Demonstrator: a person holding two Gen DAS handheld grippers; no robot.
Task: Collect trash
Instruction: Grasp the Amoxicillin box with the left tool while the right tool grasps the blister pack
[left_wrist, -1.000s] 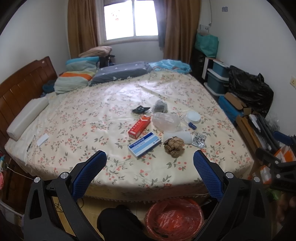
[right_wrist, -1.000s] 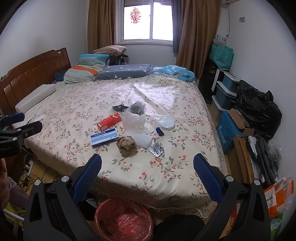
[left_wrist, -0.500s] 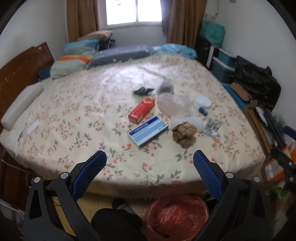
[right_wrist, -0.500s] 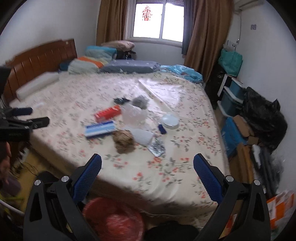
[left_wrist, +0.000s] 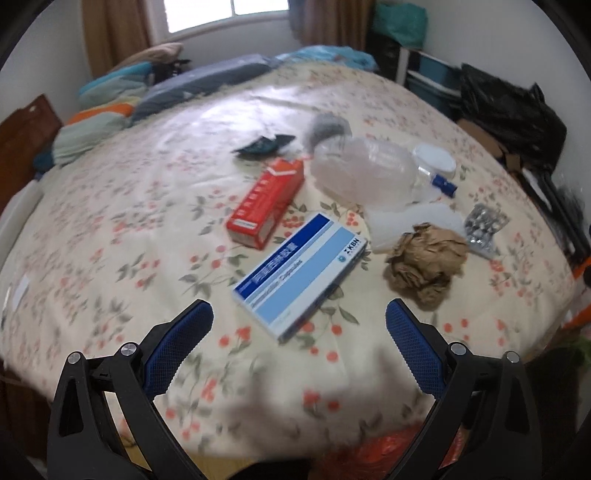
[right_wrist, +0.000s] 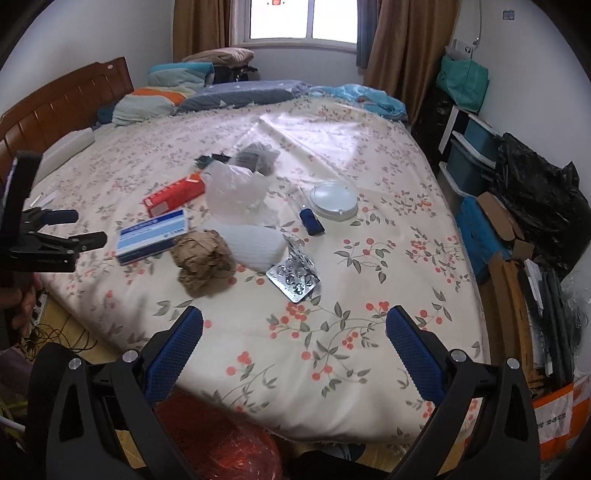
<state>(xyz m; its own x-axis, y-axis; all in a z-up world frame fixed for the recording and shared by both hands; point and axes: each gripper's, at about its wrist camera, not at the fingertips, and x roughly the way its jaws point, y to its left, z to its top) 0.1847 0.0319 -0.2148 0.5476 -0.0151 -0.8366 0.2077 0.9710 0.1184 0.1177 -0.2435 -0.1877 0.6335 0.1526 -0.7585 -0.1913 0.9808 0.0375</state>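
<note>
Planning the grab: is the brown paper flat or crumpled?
Crumpled: the brown paper sits as a wrinkled ball beside the blue box.

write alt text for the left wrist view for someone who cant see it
The open left gripper hovers over a floral bedspread, aimed at a blue and white box. Beyond lie a red box, crumpled brown paper, a clear plastic bag and a blister pack.

The blue-and-white box (left_wrist: 301, 271) on the bed carries the letters "KBN" at one corner; its other printing is too blurred to read.
</note>
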